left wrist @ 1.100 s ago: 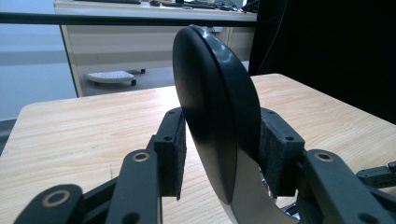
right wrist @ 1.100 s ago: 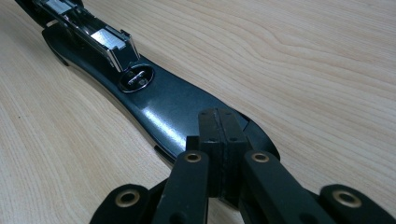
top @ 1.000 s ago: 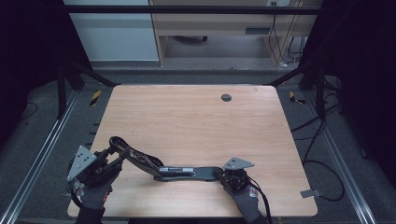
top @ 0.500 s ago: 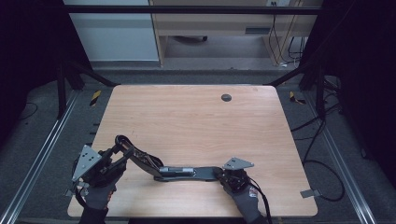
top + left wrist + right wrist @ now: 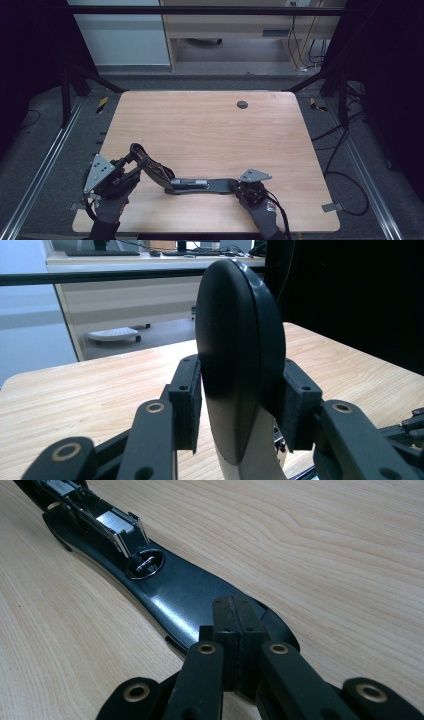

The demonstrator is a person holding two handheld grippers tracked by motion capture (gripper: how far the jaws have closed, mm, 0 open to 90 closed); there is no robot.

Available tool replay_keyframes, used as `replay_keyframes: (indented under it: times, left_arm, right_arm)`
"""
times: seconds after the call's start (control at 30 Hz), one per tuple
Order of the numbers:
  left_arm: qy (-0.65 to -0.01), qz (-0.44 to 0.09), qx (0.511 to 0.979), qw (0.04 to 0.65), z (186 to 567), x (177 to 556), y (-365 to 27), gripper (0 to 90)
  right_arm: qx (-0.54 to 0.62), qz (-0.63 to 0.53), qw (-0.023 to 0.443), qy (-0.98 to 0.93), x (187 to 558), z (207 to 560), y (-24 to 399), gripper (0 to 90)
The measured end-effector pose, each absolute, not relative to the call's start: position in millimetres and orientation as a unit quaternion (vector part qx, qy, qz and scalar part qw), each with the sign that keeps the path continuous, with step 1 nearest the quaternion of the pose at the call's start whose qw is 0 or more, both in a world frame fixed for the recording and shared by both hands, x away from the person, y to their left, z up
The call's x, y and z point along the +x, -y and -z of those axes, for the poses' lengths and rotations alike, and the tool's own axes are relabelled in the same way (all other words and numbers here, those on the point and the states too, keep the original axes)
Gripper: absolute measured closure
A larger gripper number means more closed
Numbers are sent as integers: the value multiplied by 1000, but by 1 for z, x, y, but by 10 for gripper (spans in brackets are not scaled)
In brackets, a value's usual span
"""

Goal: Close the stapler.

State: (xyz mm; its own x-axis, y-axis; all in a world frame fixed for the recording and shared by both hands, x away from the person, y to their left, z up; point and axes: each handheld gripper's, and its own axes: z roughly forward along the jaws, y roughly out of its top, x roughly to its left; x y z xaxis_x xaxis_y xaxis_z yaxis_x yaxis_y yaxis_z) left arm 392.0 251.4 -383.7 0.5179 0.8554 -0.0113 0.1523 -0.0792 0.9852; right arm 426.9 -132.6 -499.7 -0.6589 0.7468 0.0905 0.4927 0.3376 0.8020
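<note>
Closest in, near the table's point(image 5: 210, 125) front edge: right gripper point(image 5: 234, 630) clenched pad to pad, tips pressing down the base of the black stapler point(image 5: 197, 184) beside its round anvil. Further left, left gripper point(image 5: 240, 390), jaws just closed tighter, clamped on the stapler's rounded top arm, raised off the wood. Seemingly swung wide open already; probably left: loading, then folding shut. Glossy black shell, pale underside, bright metal magazine.

light wood table point(image 5: 210, 130) with a small dark round grommet point(image 5: 242, 104) near its far edge, grey floor point(image 5: 45, 145) around it, loose black cables point(image 5: 345, 155) to the right, pale cabinet point(image 5: 225, 25) behind
</note>
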Motion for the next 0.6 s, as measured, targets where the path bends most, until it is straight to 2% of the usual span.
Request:
replay_keyframes:
  times: [0.6]
  left_arm:
    - [-372,-322,669,557,381,392,-239,583]
  right_arm:
    - [386,-429,149,-803,427,500,133,900]
